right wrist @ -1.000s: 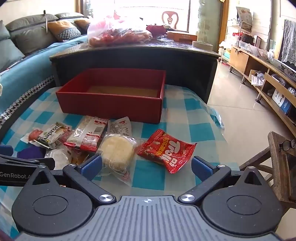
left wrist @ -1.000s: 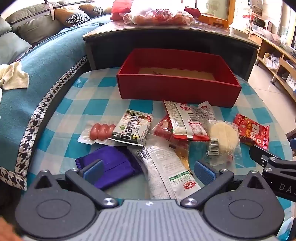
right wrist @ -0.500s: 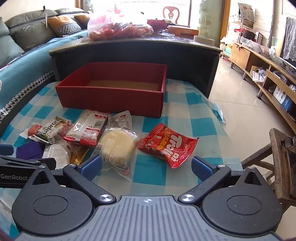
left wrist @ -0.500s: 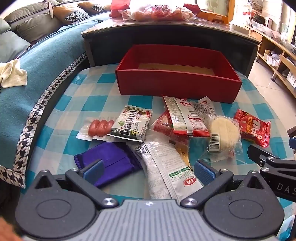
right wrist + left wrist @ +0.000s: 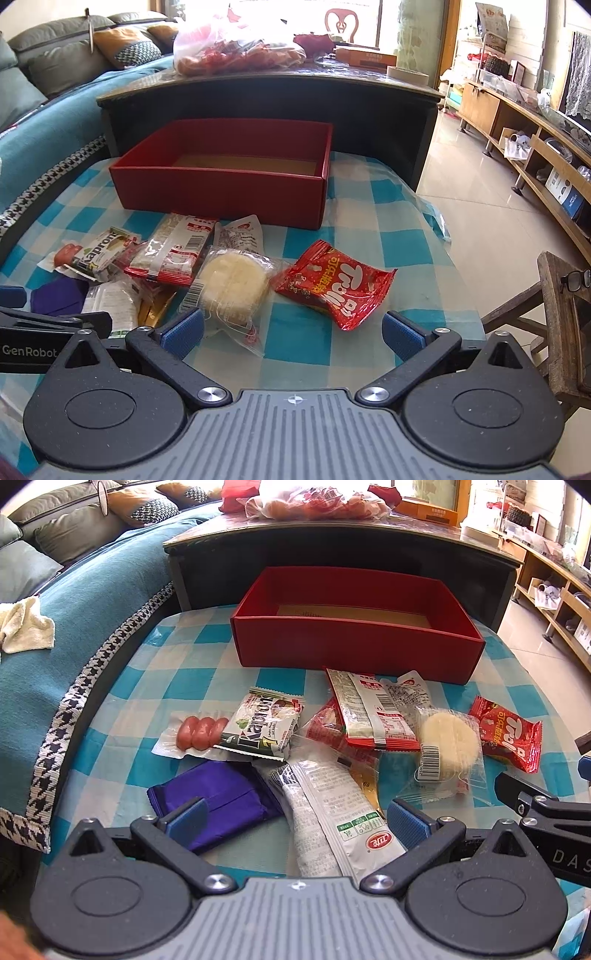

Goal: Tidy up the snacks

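An empty red box (image 5: 354,638) stands at the back of the checked table; it also shows in the right wrist view (image 5: 221,181). Several snack packets lie in front of it: a purple pack (image 5: 218,797), a Kaproni pack (image 5: 262,727), sausages (image 5: 199,731), a long white pack (image 5: 332,812), a round cake in clear wrap (image 5: 232,284) and a red Trolli bag (image 5: 336,284). My left gripper (image 5: 295,821) is open, above the white and purple packs. My right gripper (image 5: 291,332) is open, just short of the cake and the red bag.
A dark counter (image 5: 258,92) with a bag of food (image 5: 236,48) rises behind the box. A teal sofa (image 5: 55,627) runs along the left. A wooden stool (image 5: 554,306) with glasses stands at the right, and tiled floor lies beyond.
Both grippers have moved slightly forward and higher over the packets, staying open. No packet has moved.
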Action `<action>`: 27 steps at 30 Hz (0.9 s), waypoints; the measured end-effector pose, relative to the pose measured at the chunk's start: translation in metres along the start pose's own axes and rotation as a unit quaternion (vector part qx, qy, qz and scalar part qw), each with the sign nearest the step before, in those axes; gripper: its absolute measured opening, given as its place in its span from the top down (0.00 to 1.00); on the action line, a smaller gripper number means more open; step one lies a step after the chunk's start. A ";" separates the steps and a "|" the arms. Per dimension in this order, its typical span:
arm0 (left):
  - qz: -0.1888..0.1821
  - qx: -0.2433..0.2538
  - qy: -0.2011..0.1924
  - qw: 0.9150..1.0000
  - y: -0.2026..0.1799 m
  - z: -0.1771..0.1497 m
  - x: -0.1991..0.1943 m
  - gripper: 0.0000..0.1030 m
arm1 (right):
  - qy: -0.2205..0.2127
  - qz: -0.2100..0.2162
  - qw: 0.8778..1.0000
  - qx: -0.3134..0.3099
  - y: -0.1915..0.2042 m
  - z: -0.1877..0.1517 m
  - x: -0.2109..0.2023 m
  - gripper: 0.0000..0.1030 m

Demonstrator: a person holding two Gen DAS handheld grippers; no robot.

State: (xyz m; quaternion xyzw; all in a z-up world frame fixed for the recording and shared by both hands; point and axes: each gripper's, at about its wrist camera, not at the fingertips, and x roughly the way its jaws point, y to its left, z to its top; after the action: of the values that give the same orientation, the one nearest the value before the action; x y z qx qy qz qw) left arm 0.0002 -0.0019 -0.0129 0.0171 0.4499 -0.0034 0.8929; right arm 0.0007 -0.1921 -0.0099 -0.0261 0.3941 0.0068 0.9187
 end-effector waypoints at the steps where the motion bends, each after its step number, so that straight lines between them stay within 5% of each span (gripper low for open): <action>1: 0.000 0.000 0.000 1.000 0.000 0.000 0.000 0.00 | 0.000 0.000 1.000 0.000 0.000 0.000 0.000 0.00; 27: 0.003 0.005 0.015 1.000 -0.004 0.001 0.003 0.00 | 0.018 0.001 1.000 0.004 -0.001 -0.001 0.005 0.00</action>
State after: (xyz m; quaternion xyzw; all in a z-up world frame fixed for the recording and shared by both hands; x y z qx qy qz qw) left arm 0.0032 -0.0062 -0.0151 0.0234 0.4628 -0.0026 0.8862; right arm 0.0037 -0.1928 -0.0141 -0.0223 0.4107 0.0052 0.9115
